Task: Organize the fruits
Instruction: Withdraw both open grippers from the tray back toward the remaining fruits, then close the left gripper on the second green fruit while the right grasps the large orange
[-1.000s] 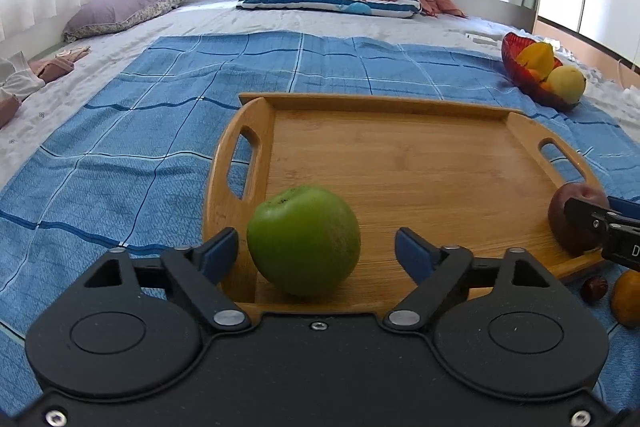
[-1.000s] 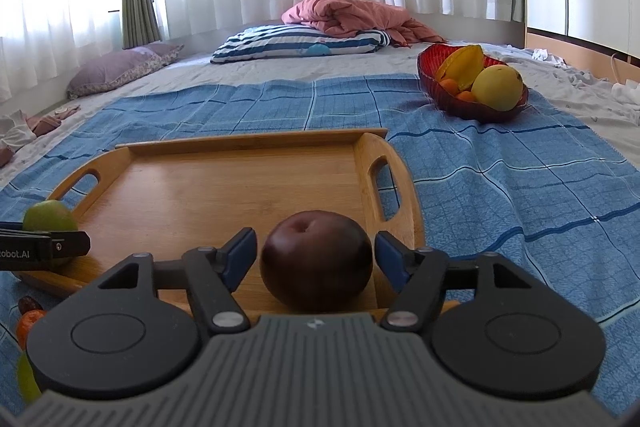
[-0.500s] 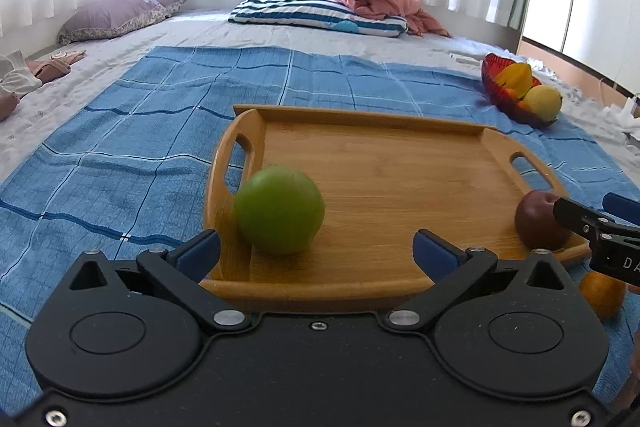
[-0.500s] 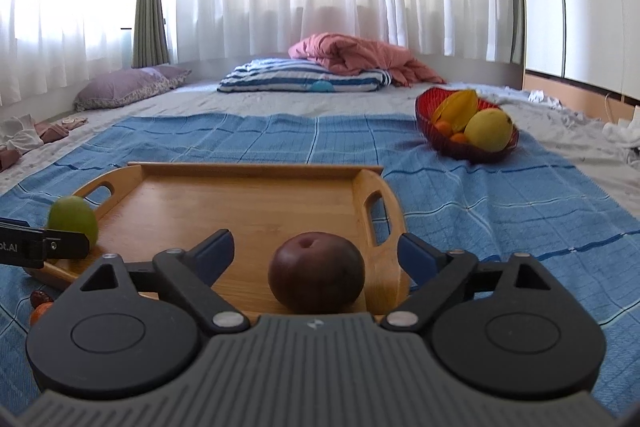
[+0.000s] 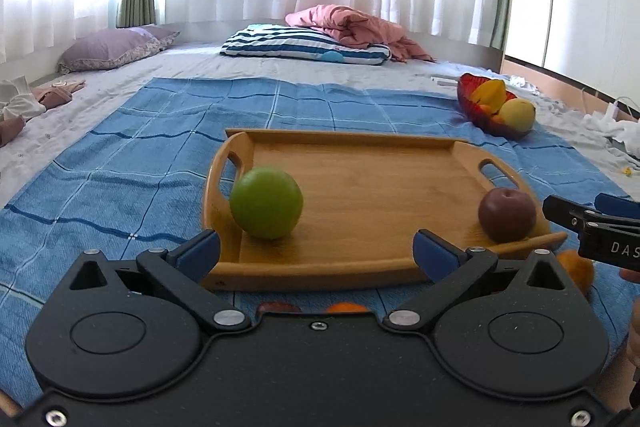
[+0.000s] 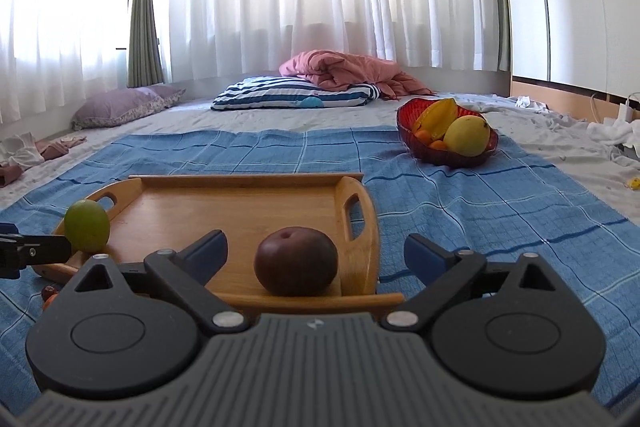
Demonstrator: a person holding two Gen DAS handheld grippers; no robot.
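A green apple [image 5: 266, 202] rests in the near left corner of the wooden tray [image 5: 360, 155]. A dark red fruit [image 5: 507, 214] rests in the tray's near right corner. My left gripper [image 5: 316, 245] is wide open, its tips short of the apple and holding nothing. In the right wrist view the dark red fruit [image 6: 296, 261] lies just beyond my right gripper [image 6: 316, 243]. Its jaws are opening, and the fruit sits ahead of them, untouched. The green apple [image 6: 87, 225] shows at the tray's [image 6: 240, 203] left end, behind the left gripper's fingers [image 6: 40, 251].
A red bowl [image 6: 448, 155] with a starfruit, a yellow fruit and small oranges stands far right on the blue cloth. Small loose fruits lie on the cloth near the tray's front: an orange one [image 5: 576, 267] and a reddish one [image 6: 48, 291]. Pillows and a pink blanket lie at the back.
Both grippers opened wider and drew back from the tray. The green apple and the dark red fruit, earlier between the fingers, now sit free on the tray.
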